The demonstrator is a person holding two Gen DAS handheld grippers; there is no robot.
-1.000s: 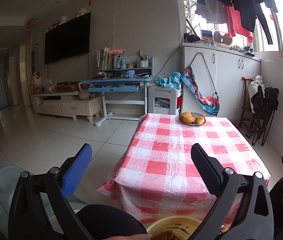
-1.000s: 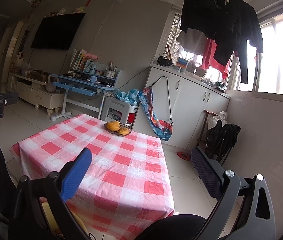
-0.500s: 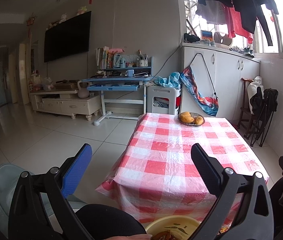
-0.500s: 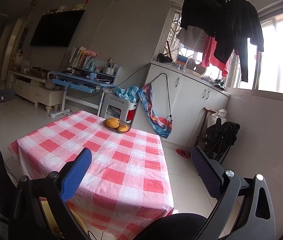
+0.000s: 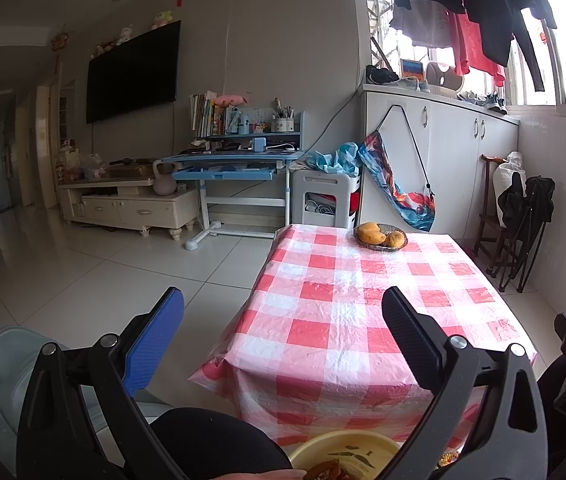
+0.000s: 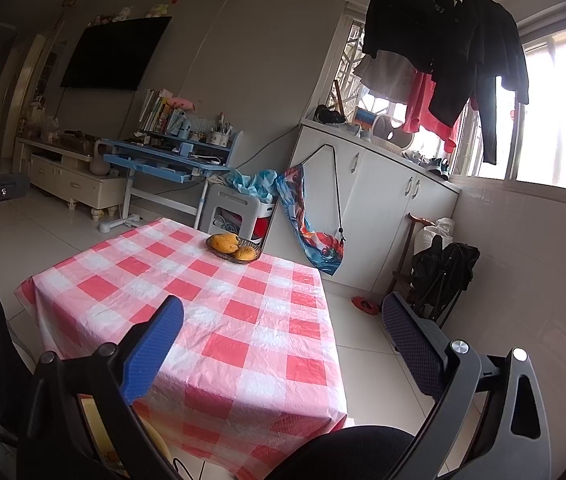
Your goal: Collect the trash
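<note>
Trash sits low at the bottom edge of the left wrist view, as brownish scraps (image 5: 325, 472) inside a yellow basin (image 5: 343, 446) held in front of a dark-clothed lap (image 5: 211, 440); in the right wrist view only a yellow sliver of that basin (image 6: 155, 438) shows at the lower left, behind the blue finger. Beyond the basin stands a table under a red-and-white checked cloth (image 5: 363, 312), bare except for a small dish of yellow-orange fruit (image 5: 380, 237) at its far end. Both tools are held above the near table edge with fingers spread wide and nothing between them: the left gripper (image 5: 283, 316) and the right gripper (image 6: 283, 320). Farther out, a white tiled floor (image 5: 123, 272) runs to a blue desk (image 5: 231, 160) stacked with books, a wall-mounted television (image 5: 131, 72) at the upper left, white cabinets (image 5: 443, 160) under the window, and dark and red clothes (image 5: 479, 8) hanging at the upper right. Compared with a second ago, the table lies slightly lower and nearer in both views, and the fingers are spread just as before.
</note>
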